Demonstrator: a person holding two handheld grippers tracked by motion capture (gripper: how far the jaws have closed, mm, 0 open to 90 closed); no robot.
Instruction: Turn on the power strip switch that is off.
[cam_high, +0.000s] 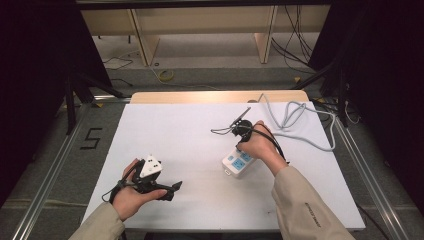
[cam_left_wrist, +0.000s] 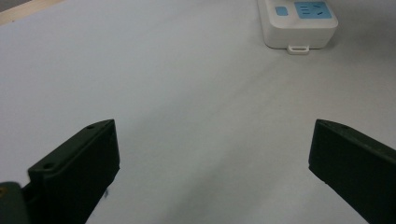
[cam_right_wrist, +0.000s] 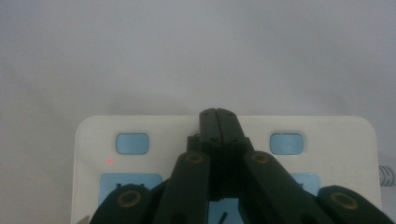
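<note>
A white power strip (cam_high: 238, 163) with blue sockets lies right of the table's middle, and its grey cable (cam_high: 295, 116) loops off to the back right. A person's right hand (cam_high: 261, 145) holds my right gripper (cam_right_wrist: 217, 114) over the strip. Its jaws are shut together with nothing between them, tips above the strip's end between two blue buttons (cam_right_wrist: 132, 143); contact cannot be told. A small red light (cam_right_wrist: 109, 161) glows near the left button. My left gripper (cam_high: 173, 189) rests at the front left, pointing right. Its jaws stand wide open around bare table (cam_left_wrist: 212, 149), with the strip (cam_left_wrist: 299, 21) far ahead.
The white table top (cam_high: 190, 150) stretches between the two hands. A wooden edge (cam_high: 220, 96) runs along the back. A thin black wire (cam_high: 222, 131) trails left from the right gripper. Dark stands and floor cables sit beyond the table's sides.
</note>
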